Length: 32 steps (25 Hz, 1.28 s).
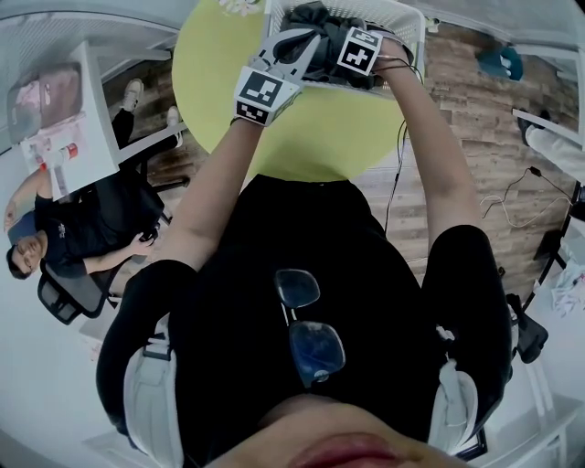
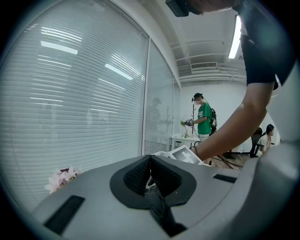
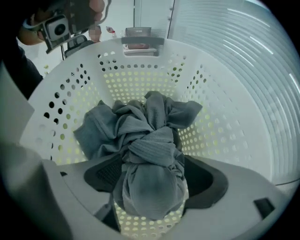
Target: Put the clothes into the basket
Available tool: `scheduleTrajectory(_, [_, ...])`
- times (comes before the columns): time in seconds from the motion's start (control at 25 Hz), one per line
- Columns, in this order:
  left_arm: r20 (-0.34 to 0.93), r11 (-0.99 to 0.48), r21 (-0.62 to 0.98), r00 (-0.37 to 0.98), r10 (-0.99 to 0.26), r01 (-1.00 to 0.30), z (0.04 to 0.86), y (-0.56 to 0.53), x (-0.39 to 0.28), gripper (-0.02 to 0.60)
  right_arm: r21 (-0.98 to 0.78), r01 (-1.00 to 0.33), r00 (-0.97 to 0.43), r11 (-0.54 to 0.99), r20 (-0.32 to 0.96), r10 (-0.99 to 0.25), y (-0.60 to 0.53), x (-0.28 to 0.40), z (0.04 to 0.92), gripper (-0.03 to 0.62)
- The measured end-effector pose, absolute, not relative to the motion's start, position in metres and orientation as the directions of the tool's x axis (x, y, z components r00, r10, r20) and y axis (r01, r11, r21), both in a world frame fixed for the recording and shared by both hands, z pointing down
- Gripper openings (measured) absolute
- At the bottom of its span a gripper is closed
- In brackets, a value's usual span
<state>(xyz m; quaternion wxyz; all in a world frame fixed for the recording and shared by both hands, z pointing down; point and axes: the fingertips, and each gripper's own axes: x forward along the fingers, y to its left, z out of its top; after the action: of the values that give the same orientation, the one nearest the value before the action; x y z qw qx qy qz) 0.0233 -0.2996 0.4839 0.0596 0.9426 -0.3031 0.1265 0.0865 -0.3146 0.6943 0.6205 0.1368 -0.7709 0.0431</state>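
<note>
A white perforated basket [image 3: 225, 93] stands on a round yellow-green table [image 1: 210, 82]. In it lies a bunched grey garment [image 3: 150, 140], dark in the head view [image 1: 315, 18]. My right gripper [image 3: 154, 176] reaches into the basket, its jaws spread wide. A knotted end of the garment sits between them, and the pads [image 3: 103, 173] do not press on it. My left gripper [image 1: 294, 47] is at the basket's near rim beside the right one. In its own view the left gripper [image 2: 150, 161] is shut, with a strip of dark cloth [image 2: 159, 206] pinched between the jaws.
A person sits in an office chair [image 1: 82, 228] left of the table, beside a white desk [image 1: 64, 119]. Cables [image 1: 521, 196] run over the wooden floor at right. A glass wall with blinds [image 2: 84, 103] is behind the basket, and a person in green [image 2: 204, 119] stands far off.
</note>
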Motion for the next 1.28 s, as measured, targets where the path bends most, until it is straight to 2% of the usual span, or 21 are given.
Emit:
scheduleTrajectory(0.28, [0.266, -0.826, 0.024, 0.800, -0.538, -0.563, 0.469, -0.287, 0.029, 0.011, 0.091, -0.344, -0.262, 0.935, 0.947, -0.189, -0.303, 0.098, 0.643, 0.402])
scheduleTrajectory(0.8, [0.201, -0.843, 0.009, 0.826, -0.526, -0.538, 0.436, -0.258, 0.021, 0.011, 0.215, -0.348, -0.340, 0.913, 0.878, -0.337, -0.257, 0.085, 0.527, 0.400])
scheduleTrajectory(1.0, [0.166, -0.845, 0.013, 0.835, -0.525, -0.534, 0.418, -0.244, 0.013, 0.011, 0.288, -0.449, -0.434, 0.846, 0.757, -0.488, -0.246, 0.072, 0.473, 0.400])
scheduleTrajectory(1.28, [0.131, -0.857, 0.010, 0.850, -0.510, -0.516, 0.394, -0.226, 0.010, 0.011, 0.235, -0.658, -0.546, 0.715, 0.505, -0.668, -0.223, 0.062, 0.415, 0.399])
